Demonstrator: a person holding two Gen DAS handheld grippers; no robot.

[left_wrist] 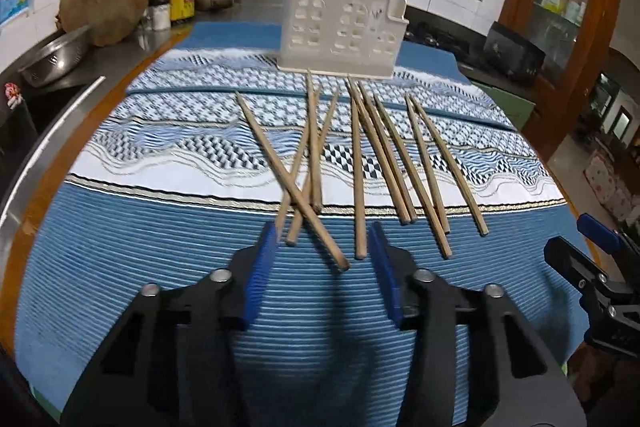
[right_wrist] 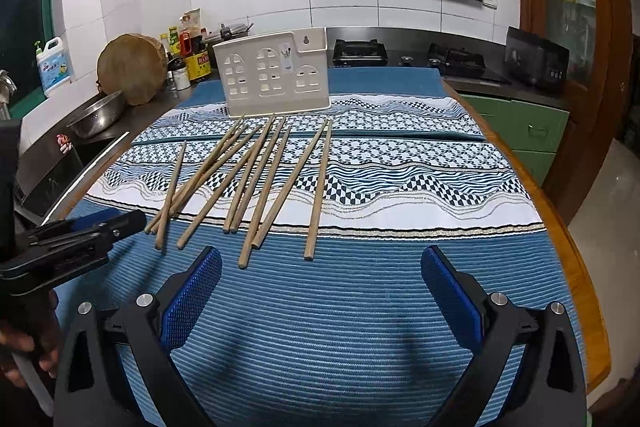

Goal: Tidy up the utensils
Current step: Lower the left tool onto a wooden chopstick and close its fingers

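Several wooden chopsticks (left_wrist: 357, 171) lie loose on the blue and white patterned cloth (left_wrist: 160, 267), some crossed at the left; they also show in the right wrist view (right_wrist: 260, 183). A white plastic utensil holder (left_wrist: 340, 27) with window-shaped cut-outs stands upright behind them, also in the right wrist view (right_wrist: 276, 73). My left gripper (left_wrist: 324, 231) is open, its tips beside the near ends of the crossed chopsticks, holding nothing. My right gripper (right_wrist: 320, 255) is open wide and empty, just short of the chopstick ends.
A steel bowl (right_wrist: 98, 113), a round wooden board (right_wrist: 132, 69), bottles (right_wrist: 188, 47) and a detergent jug (right_wrist: 52, 67) stand at the left counter. A gas hob (right_wrist: 456, 61) lies behind. The table's right edge (right_wrist: 576, 267) drops to the floor.
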